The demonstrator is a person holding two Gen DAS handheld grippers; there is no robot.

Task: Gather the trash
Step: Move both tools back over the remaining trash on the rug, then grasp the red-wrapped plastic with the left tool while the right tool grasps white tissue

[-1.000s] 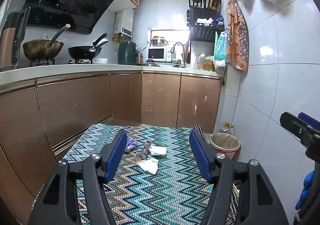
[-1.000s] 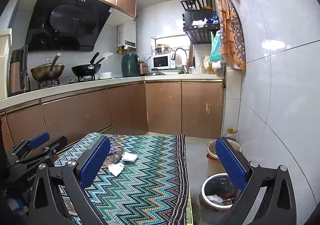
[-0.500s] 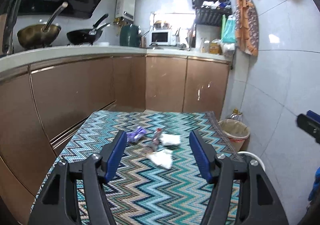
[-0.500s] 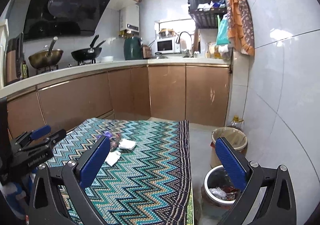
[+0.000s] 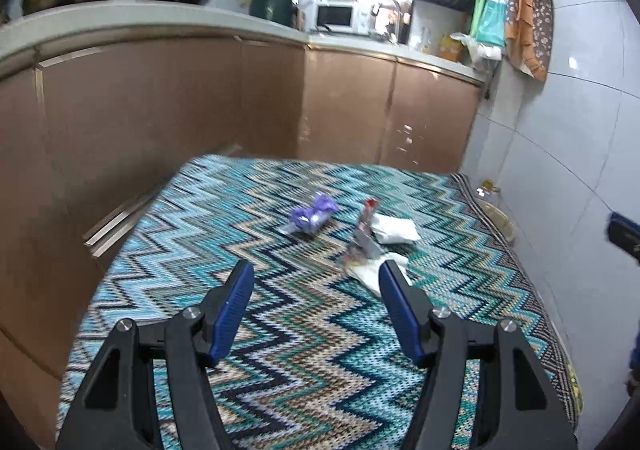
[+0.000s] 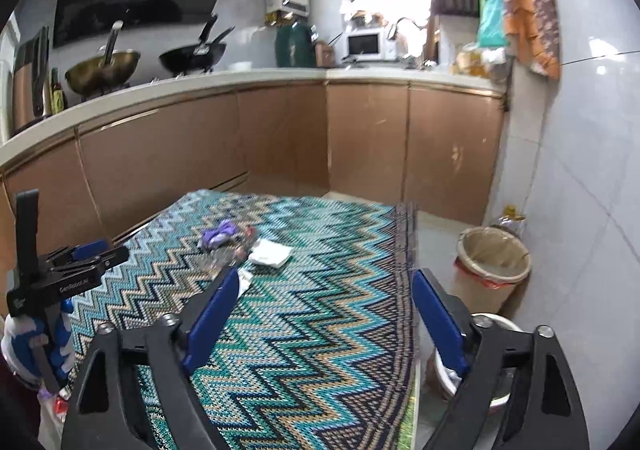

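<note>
Trash lies on a zigzag-patterned cloth (image 5: 304,322): a purple wrapper (image 5: 310,214), a red-and-silver foil wrapper (image 5: 362,240), a white tissue (image 5: 394,230) behind it and a second white tissue (image 5: 370,274) nearer. My left gripper (image 5: 316,308) is open and empty, just short of the nearer tissue. My right gripper (image 6: 324,314) is open and empty over the cloth's right part (image 6: 320,330). The same trash shows in the right wrist view: purple wrapper (image 6: 218,236), white tissue (image 6: 270,253). The left gripper (image 6: 80,270) shows at that view's left edge.
A tan waste bin (image 6: 494,268) stands on the floor right of the cloth by the tiled wall. A white bin (image 6: 486,362) sits nearer, partly behind my right finger. Brown cabinets (image 5: 160,109) run along the left and back, with pans on the counter.
Both grippers have moved forward and tilted down toward the cloth. The trash now sits closer and lower in both views. Both stay open.
</note>
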